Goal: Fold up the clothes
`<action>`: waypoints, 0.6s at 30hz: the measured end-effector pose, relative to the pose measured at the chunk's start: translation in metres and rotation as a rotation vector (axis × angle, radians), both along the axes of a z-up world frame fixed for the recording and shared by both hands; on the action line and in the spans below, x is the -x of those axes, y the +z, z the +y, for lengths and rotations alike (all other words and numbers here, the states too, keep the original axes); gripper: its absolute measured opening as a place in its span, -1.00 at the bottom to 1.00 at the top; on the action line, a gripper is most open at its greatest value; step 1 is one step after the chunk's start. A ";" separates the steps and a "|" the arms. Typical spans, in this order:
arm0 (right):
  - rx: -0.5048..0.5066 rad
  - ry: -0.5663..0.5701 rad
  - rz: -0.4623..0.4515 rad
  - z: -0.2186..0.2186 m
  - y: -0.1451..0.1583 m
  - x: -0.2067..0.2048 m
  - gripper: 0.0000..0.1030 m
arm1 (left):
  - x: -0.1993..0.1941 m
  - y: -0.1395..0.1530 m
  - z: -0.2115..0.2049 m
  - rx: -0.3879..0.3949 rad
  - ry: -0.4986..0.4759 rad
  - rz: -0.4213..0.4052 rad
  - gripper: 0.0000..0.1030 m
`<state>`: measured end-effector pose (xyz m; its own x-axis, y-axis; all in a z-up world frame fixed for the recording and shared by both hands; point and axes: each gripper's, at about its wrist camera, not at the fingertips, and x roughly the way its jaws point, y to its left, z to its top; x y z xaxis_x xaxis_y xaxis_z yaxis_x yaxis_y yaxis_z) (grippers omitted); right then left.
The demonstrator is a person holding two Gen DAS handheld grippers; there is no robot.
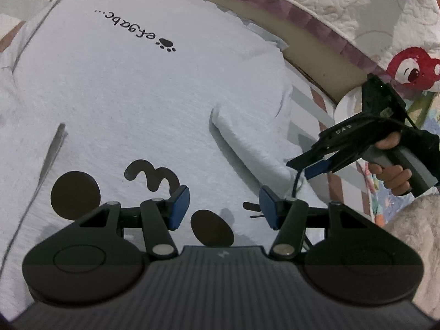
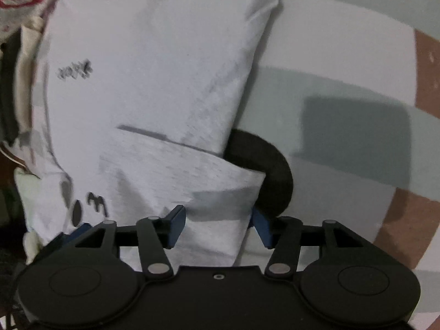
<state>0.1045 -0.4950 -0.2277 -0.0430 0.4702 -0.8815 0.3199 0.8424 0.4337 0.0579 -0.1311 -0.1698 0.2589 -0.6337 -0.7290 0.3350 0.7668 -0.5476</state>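
A light grey T-shirt (image 1: 143, 90) with black prints and small lettering lies spread on the bed. My left gripper (image 1: 224, 209) hovers open over its printed part, with nothing between the blue pads (image 1: 180, 206). At the shirt's right edge, a hand holds my right gripper (image 1: 308, 166) beside a raised fold (image 1: 242, 140). In the right wrist view the right gripper (image 2: 218, 222) is open over the shirt (image 2: 154, 82), and cloth lies under the gap. The black collar (image 2: 264, 165) curves out just ahead of its right pad (image 2: 261, 227).
A checked sheet (image 2: 343, 63) in grey-green, white and brown covers the bed to the right of the shirt. A quilt (image 1: 343, 8) with strawberry and bear prints is bunched along the far edge, above a purple-trimmed border (image 1: 277, 5).
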 end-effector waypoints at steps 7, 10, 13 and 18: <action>-0.015 0.077 -0.207 0.034 0.043 0.011 -0.87 | 0.000 0.005 0.001 0.040 0.001 -0.022 0.07; -0.021 0.101 -0.312 0.047 0.069 0.020 -0.88 | -0.001 0.004 0.001 0.075 0.002 -0.019 0.07; -0.027 0.125 -0.417 0.060 0.095 0.028 -0.88 | -0.003 0.009 0.001 0.113 0.018 -0.032 0.07; -0.077 0.187 -0.521 0.084 0.129 0.043 -0.88 | -0.003 0.030 0.002 0.114 0.022 -0.071 0.07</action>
